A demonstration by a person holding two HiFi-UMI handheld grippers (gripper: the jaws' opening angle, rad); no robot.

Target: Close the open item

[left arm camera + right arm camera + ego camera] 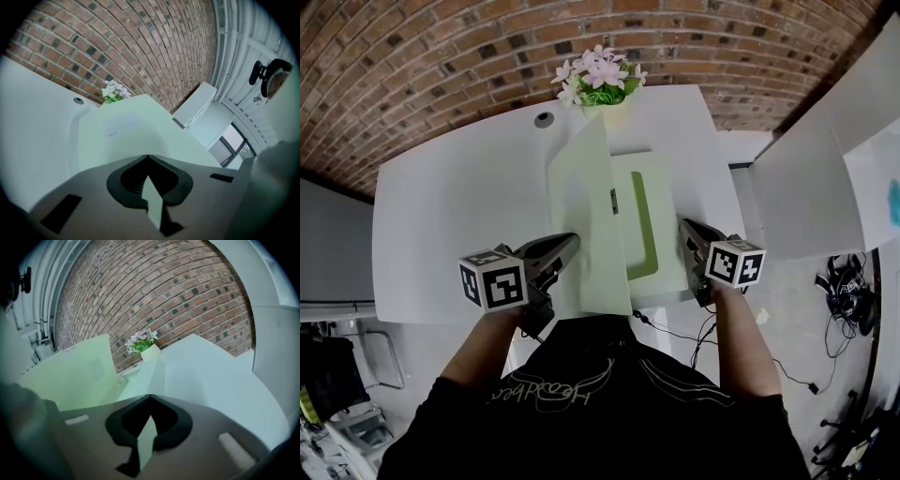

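A pale green box (649, 225) lies open on the white table (450, 216), its interior showing a darker green strip. Its lid (586, 225) stands nearly upright along the box's left side. My left gripper (570, 242) is shut, its tips against the lid's outer face near the front edge; in the left gripper view the lid (122, 131) fills the space just beyond the shut left gripper (148, 156). My right gripper (684, 227) is shut beside the box's right wall. The right gripper view has the right gripper (150, 396) shut, the box (143, 380) ahead and the lid (79, 371) at left.
A white pot of pink flowers (600, 80) stands at the table's far edge behind the box, next to a round cable hole (544, 119). A brick wall runs behind the table. A white panel (806, 187) and floor cables (844, 291) are at the right.
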